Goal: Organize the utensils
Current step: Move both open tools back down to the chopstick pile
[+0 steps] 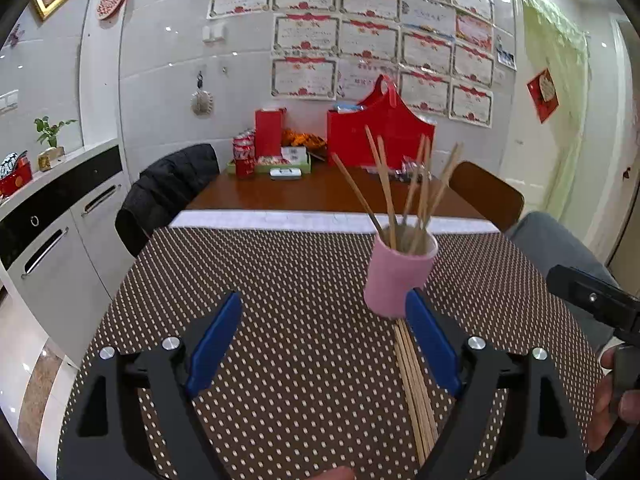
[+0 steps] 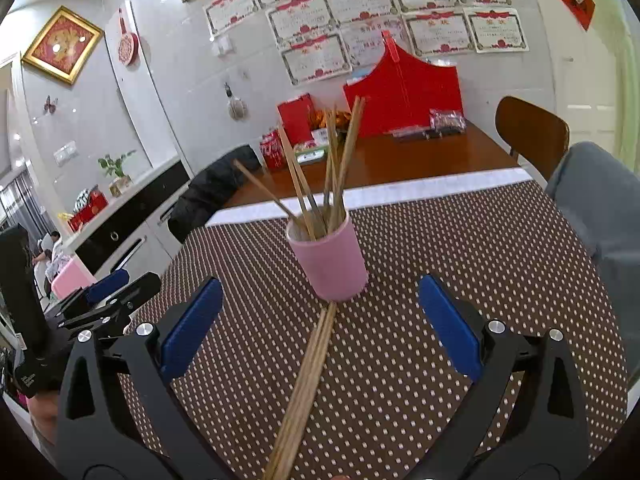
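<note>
- I am looking across a dining room with a white tiled far wall (image 1: 168, 92) covered in red-bordered paper certificates (image 1: 306, 28), and a wooden table whose near part lies under a brown mat with rows of pale dots (image 1: 280, 280).
- My left gripper (image 1: 324, 308) has its blue-padded tongs released and spread wide over the mat, with nothing between them.
- My right gripper (image 2: 320, 292) is likewise released, its blue pads wide apart, closed on nothing.
- A pink cylindrical cup (image 1: 398, 276) stands upright on the mat, just beyond both grippers.
- Several long wooden chopsticks stand in the cup (image 1: 386, 188), fanning out above its rim.
- A bundle of loose wooden chopsticks (image 2: 308, 380) lies flat on the mat, its far end touching the cup's base, running toward me.
- In the right wrist view that bundle lies below the gap between the right pads; in the left wrist view it lies under the right-hand pad.
- At the table's far end sit a red plastic basket with a handle (image 1: 380, 128) and red drink cans (image 1: 244, 154).
- A dark jacket (image 1: 168, 188) hangs over a chair on the left.
</note>
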Available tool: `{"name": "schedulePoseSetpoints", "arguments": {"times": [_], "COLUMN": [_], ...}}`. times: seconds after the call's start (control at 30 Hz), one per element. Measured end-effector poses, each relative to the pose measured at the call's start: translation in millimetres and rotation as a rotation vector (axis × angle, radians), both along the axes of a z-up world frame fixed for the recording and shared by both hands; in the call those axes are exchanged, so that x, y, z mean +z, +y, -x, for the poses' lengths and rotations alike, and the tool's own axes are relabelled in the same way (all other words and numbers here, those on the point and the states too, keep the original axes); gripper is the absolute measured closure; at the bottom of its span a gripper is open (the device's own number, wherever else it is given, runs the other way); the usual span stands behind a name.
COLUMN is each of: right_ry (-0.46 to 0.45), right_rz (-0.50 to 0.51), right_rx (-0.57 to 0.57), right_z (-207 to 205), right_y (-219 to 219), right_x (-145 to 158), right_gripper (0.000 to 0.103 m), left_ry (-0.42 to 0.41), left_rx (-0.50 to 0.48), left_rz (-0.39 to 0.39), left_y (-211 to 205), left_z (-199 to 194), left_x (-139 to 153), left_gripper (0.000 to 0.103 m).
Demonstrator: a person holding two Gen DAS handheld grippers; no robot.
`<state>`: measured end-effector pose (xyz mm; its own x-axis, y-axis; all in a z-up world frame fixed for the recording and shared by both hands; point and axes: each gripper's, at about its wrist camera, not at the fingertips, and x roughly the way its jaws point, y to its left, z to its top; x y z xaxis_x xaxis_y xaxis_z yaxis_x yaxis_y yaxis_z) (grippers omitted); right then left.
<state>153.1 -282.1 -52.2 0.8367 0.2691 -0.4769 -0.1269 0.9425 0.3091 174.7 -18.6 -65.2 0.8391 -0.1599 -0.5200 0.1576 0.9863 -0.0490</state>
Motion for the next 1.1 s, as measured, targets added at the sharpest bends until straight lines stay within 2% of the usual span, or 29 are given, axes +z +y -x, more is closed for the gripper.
{"name": "schedulePoseSetpoints", "arguments": {"times": [0.37, 0.77, 0.87, 1.0, 1.1], "right_ry": [0.142, 0.213, 0.227, 0.246, 0.261], "right_rz": [0.016, 0.005, 0.005, 0.021, 0.036], "right_rx": [-0.020, -0.023, -0.019, -0.011, -0.004], "right_z": [13.0, 11.4, 9.5, 4.7, 2.0], "right_y": [-14.2, -20.9, -20.7, -18.2, -14.4], "right_x": [-51.8, -77.8, -82.9, -87.5, -92.0], "right_gripper": [0.006, 0.006, 0.006, 0.006, 0.006], "left_ry": [0.185, 0.331, 0.359, 0.343, 0.343], "left_rx": [-0.120, -0.172, -0.183, -0.180, -0.168], "left_rz": [-0.068, -0.153, -0.170, -0.170, -0.167], "left_y": [-31.5, -58.7, -65.2, -65.8, -62.5], "left_z": [8.6, 9.5, 8.2, 9.3, 4.5], "left_x": [-66.7, -127.0, -137.5, -139.8, -141.7], "left_gripper": [0.020, 0.020, 0.020, 0.019, 0.015]}}
